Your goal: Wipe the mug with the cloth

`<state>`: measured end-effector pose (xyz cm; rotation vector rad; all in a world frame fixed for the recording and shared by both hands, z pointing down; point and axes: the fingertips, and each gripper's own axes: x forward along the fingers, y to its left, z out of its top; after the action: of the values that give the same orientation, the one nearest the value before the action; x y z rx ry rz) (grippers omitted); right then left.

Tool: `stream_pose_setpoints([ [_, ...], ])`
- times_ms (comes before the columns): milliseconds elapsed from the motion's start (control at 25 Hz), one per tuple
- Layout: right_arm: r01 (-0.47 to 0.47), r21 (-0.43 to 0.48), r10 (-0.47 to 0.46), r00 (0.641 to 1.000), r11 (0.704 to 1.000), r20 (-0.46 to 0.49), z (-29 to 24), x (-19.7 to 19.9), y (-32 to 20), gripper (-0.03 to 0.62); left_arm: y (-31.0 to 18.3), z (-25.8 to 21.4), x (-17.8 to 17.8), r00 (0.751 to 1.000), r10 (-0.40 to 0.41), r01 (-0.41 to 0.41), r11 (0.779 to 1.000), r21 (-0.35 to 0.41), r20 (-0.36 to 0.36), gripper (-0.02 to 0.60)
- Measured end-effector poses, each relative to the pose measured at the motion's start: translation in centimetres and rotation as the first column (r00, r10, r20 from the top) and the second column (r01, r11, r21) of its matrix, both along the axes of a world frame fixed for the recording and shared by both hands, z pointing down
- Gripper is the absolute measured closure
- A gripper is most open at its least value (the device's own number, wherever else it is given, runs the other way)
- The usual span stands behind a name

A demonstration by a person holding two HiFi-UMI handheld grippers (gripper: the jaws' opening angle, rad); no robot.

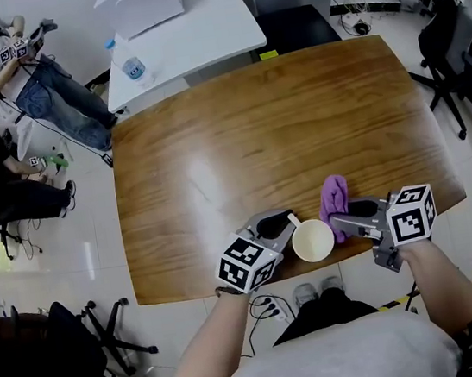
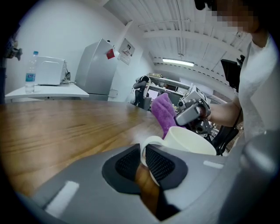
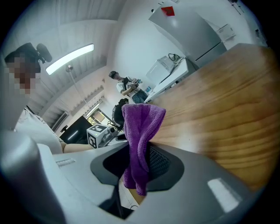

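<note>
Purple cloth is hanging pinched between the shut jaws of our right gripper, and we are holding it just beside the white mug so that, we judge, its loose fold can reach the mug's wall. Our left gripper is clamping the mug's handle, steadying the mug at the near edge of the wooden bench for wiping.
</note>
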<state>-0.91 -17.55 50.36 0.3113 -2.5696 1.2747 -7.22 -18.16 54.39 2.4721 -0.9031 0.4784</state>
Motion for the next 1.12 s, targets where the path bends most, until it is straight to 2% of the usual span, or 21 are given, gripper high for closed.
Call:
stream_pose_setpoints([
  [240, -0.016, -0.049, 0.012, 0.996, 0.999, -0.086, 3.9, 0.4, 0.2, 0.487, 0.0, 0.1, 0.0, 1.000, -0.022, 0.022, 1.000, -0.002, -0.003, 0.548],
  [440, -0.041, -0.072, 0.035, 0.996, 0.997, -0.080, 4.7, 0.3, 0.1, 0.488, 0.0, 0.1, -0.1, 1.000, -0.029, 0.029, 1.000, -0.004, -0.007, 0.548],
  [840, -0.080, -0.026, 0.080, 0.997, 0.996, -0.005, -0.6, 2.6, 1.3, 0.488, 0.4, 0.0, -0.6, 0.998, -0.053, 0.053, 0.999, -0.006, -0.014, 0.541],
  [1120, -0.051, -0.030, 0.052, 0.998, 0.998, 0.025, -2.1, 2.7, 4.6, 0.488, 1.0, 0.1, -1.4, 0.997, -0.074, 0.074, 0.997, 0.002, -0.005, 0.543],
])
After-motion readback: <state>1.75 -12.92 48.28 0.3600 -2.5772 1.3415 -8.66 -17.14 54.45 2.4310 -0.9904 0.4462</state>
